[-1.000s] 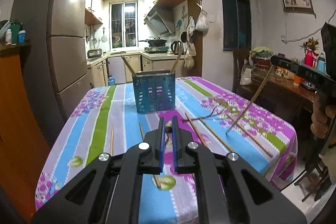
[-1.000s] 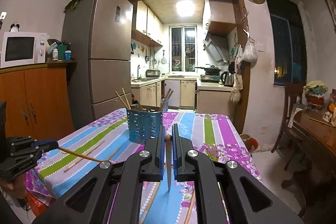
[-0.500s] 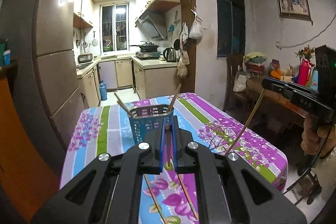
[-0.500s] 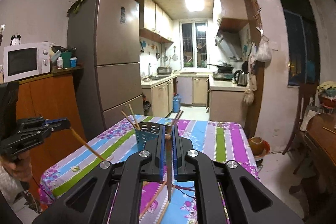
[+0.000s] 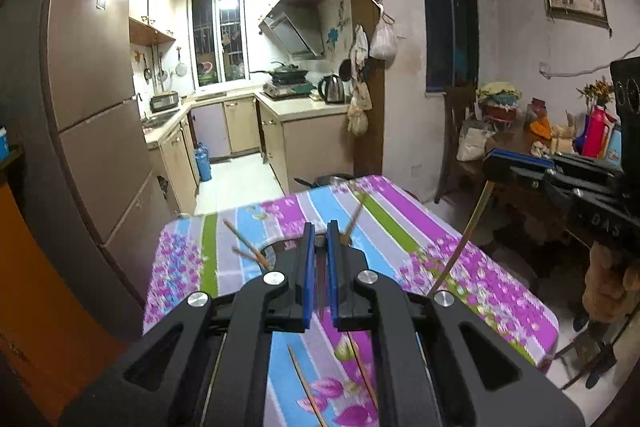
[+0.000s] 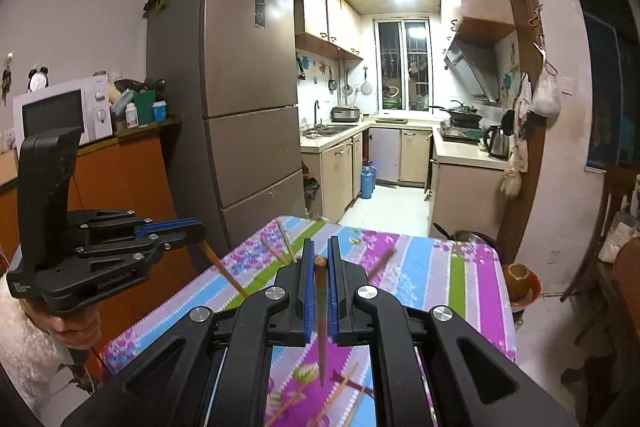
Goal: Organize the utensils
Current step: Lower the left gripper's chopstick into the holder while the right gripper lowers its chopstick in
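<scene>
Currently both grippers are up above the table, each clamped on one chopstick.

Left gripper: jaws nearly together, a chopstick pinched between the blue pads. From the right wrist view it slants down and to the right from the jaw tips toward the tablecloth. The left hand grips the handle from below, with a white fuzzy sleeve showing; the tool sits roughly level, tips pointing right in that view.

Right gripper: jaws nearly together on a second chopstick, blunt end up between the pads, point hanging down toward the cloth. From the left wrist view that stick runs down and to the left from the jaw tips. The right hand holds the handle at the far right edge.

Counts:
- 2 grippers, 2 held chopsticks.
- Holder basket: 1, mostly hidden behind the left gripper's fingers, only its rim visible. 3 sticks stand in it: two leaning left, one leaning right.
- Loose chopsticks on the cloth near the camera: left wrist view shows at least 2; right wrist view shows several, but the exact count is unclear because the gripper body blocks them.

Table has a striped floral cloth.
</scene>
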